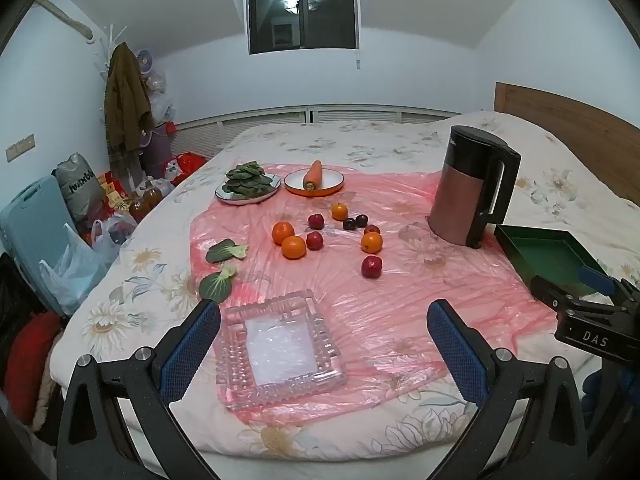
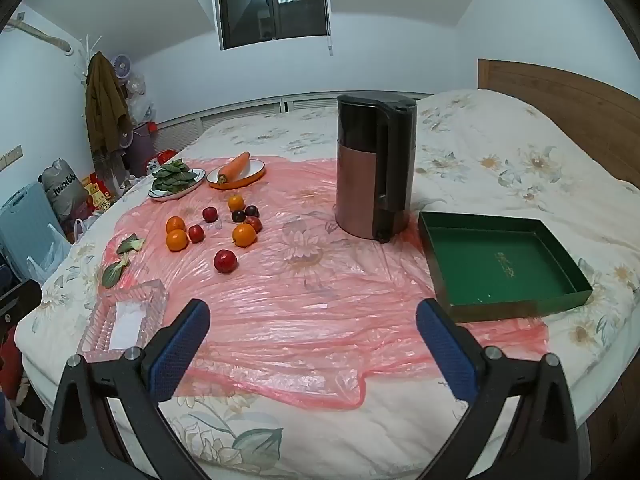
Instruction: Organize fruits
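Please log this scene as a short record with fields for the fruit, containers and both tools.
oranges: four, loose on pink sheet, e.g.
red fruits: several, loose, e.g.
glass tray: no fruit
green box: no fruit
kettle: upright
left tool: open, holding nothing
right tool: open, holding nothing

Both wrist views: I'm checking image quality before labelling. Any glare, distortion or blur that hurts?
Left wrist view: sharp, strong fisheye bending at the edges, soft sheen on the pink plastic sheet and clear glass tray. Right wrist view: equally sharp, even indoor light, dark corner vignette, fruit readable.
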The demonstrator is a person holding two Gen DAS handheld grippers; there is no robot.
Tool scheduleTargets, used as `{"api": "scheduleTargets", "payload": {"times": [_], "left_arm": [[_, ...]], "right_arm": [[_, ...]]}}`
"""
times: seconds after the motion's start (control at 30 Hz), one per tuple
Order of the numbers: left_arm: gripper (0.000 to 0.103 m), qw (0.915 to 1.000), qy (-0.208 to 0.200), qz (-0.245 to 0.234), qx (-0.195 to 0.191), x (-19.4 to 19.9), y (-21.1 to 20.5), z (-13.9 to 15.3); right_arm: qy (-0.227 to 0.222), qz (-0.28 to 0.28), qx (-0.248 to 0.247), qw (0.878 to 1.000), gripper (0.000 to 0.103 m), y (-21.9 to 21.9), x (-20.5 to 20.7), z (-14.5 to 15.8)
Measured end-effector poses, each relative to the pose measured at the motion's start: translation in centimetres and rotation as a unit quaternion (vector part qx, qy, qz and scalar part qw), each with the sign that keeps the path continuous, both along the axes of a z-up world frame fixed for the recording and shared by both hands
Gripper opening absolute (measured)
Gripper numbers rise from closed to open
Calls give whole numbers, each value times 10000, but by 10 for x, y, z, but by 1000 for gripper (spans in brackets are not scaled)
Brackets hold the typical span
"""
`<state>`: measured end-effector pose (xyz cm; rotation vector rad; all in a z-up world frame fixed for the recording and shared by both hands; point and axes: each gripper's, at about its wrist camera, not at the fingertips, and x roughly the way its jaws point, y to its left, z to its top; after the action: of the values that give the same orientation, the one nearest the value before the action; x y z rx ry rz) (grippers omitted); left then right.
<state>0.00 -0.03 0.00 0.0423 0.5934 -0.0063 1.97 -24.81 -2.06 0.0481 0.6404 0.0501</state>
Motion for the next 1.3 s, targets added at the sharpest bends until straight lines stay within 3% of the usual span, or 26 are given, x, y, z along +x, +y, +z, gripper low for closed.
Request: {"api": "scheduleTargets", "payload": {"times": [1.3], "left_arm": [[102,9998,181,-24,-121,2,1,-13]], "right_arm": [[27,45,62,10000,103,3,-3,-7]]}}
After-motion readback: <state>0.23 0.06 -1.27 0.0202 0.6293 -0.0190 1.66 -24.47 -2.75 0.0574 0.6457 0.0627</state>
